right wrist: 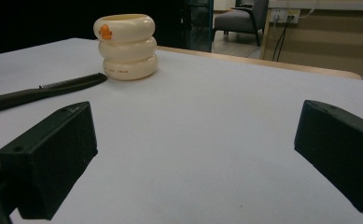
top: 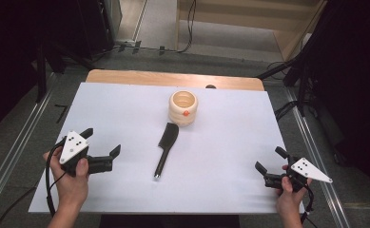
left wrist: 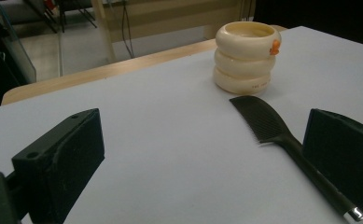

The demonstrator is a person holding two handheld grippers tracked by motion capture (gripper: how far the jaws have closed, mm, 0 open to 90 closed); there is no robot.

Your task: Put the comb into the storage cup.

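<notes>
A cream cup (top: 183, 107) shaped like stacked rings, with a small orange mark on its side, stands upright at the table's far middle. Just in front of it a black comb (top: 166, 147) lies flat, its handle pointing toward me. My left gripper (top: 102, 142) rests near the left edge, open, nothing between its jaws. In the left gripper view the comb (left wrist: 282, 140) runs past the right jaw and the cup (left wrist: 247, 56) stands beyond. My right gripper (top: 271, 159) is open and empty at the near right. The right gripper view shows the cup (right wrist: 126, 45) and comb (right wrist: 44, 93) at far left.
A white sheet (top: 220, 142) covers the table; a strip of bare wood (top: 173, 77) shows along the far edge. Dark stands and cables (top: 292, 71) flank the table. Metal rails (top: 316, 152) run along both sides.
</notes>
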